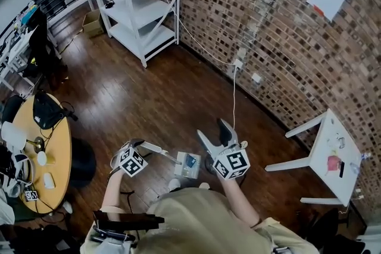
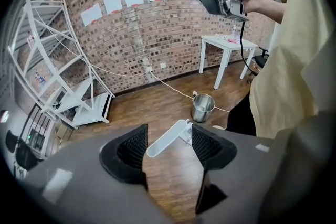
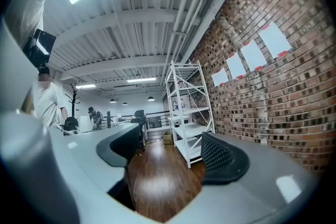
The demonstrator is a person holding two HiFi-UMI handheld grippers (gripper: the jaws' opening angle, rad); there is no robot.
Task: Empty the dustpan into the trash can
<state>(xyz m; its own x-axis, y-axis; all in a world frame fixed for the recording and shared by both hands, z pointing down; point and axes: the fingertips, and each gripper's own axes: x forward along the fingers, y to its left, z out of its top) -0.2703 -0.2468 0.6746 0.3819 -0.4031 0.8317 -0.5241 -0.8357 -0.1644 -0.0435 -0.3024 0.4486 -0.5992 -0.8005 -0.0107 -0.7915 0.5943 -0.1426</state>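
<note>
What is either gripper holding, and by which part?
Nothing. The left gripper is open, the dustpan handle between its jaws unpressed; the right gripper is open and empty.

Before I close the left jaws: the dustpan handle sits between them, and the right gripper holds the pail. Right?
No: the right gripper holds nothing; the right gripper view shows its jaws apart, empty. The pail stands on the floor. The dustpan handle sits between the jaws of the left gripper.

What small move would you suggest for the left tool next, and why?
Probably ease the left tool a little forward and close it on the white dustpan handle. The handle shows between its open jaws, not yet gripped, and the metal bucket stands on the floor just beyond.
</note>
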